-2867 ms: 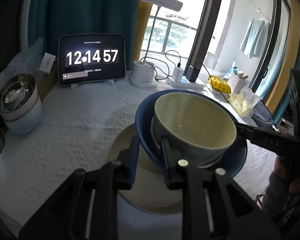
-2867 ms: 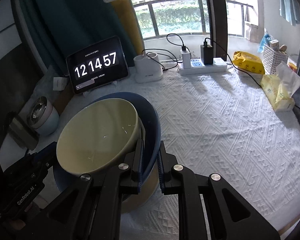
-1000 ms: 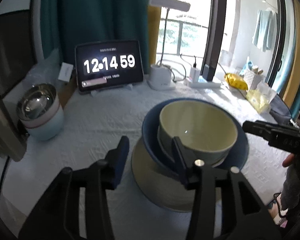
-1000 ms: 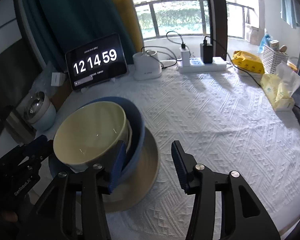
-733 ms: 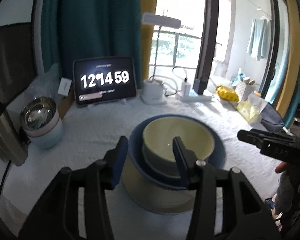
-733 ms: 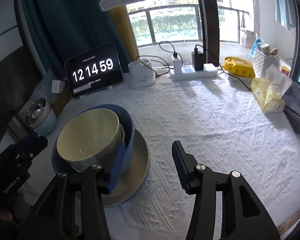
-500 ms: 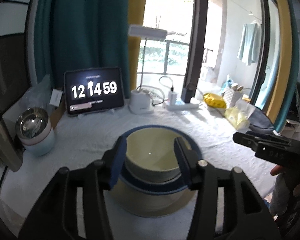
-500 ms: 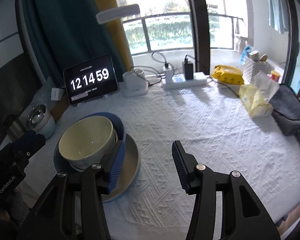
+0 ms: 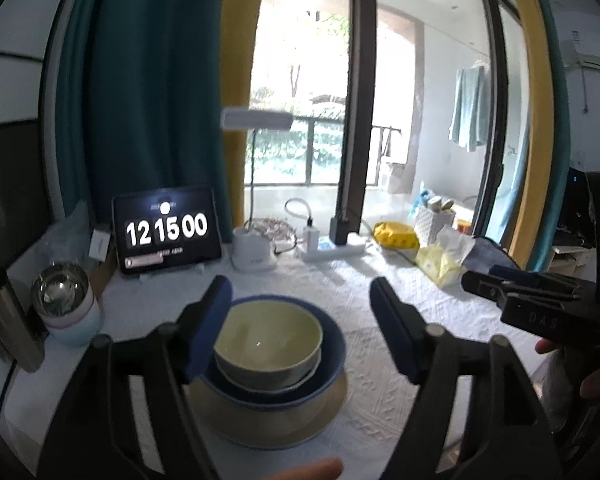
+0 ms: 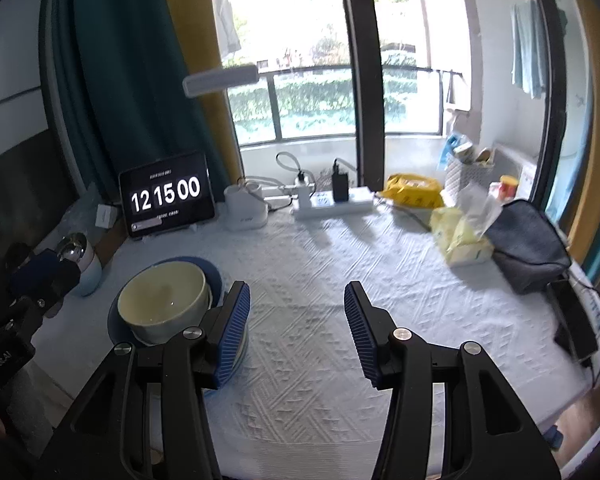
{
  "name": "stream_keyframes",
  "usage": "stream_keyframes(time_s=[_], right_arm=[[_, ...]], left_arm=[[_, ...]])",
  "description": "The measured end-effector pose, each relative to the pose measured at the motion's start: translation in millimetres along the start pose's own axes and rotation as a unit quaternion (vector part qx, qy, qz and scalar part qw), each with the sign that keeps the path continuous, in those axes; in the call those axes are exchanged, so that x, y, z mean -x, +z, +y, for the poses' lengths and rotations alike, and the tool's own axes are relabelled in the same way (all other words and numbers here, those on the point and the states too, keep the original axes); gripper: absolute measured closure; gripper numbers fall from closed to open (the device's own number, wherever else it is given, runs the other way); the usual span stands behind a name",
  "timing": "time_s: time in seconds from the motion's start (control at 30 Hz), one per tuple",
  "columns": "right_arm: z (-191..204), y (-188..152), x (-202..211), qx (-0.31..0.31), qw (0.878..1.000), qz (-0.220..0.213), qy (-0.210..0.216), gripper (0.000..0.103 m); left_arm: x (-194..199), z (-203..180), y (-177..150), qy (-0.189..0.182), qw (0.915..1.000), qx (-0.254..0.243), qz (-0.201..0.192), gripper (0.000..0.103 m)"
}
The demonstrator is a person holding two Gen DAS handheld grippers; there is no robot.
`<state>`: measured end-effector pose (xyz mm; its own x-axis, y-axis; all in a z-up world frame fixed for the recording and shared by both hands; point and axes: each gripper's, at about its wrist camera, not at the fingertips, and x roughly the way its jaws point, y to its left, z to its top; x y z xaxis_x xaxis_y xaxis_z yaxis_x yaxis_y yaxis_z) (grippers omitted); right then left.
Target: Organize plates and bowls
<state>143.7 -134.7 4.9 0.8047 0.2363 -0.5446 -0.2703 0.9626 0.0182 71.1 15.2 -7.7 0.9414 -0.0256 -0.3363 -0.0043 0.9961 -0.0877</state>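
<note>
A cream bowl [image 9: 268, 336] sits inside a blue bowl [image 9: 328, 364], which rests on a beige plate [image 9: 276, 424] on the white tablecloth. The same stack shows in the right wrist view, with the cream bowl [image 10: 162, 300] at the left. My left gripper [image 9: 300, 320] is open and empty, raised above and behind the stack. My right gripper [image 10: 296, 328] is open and empty, raised to the right of the stack. The right gripper body [image 9: 540, 304] shows at the right of the left wrist view.
A steel-lined cup [image 9: 66, 304] stands at the left near a tablet clock [image 9: 166, 230]. A lamp base [image 9: 254, 254], power strip [image 10: 332, 202], yellow packets [image 10: 460, 236] and a dark pouch [image 10: 528, 244] line the back and right of the table [image 10: 340, 280].
Both grippers let go of the blue bowl, opened, and pulled up and back from the stack, which now rests on the beige plate.
</note>
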Motion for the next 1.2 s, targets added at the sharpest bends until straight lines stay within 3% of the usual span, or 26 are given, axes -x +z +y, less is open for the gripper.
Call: stream_keyframes(time_s=[0.4, 0.73, 1.2], right_arm=[[-3.2, 12.0, 52.2, 0.015, 0.997, -0.075, -0.018, 0.049], [6.4, 21.3, 94.4, 0.054, 0.985, -0.154, -0.046, 0.031], [13.4, 30.9, 115.6, 0.051, 0.981, -0.177, -0.054, 0.026]], left_arm=[[45.9, -27.9, 31.1, -0.009, 0.9963, -0.022, -0.083, 0.024], [73.9, -36.8, 52.4, -0.010, 0.9897, -0.034, -0.139, 0.013], [83.8, -25.7, 55.0, 0.021, 0.9898, -0.026, -0.139, 0.011]])
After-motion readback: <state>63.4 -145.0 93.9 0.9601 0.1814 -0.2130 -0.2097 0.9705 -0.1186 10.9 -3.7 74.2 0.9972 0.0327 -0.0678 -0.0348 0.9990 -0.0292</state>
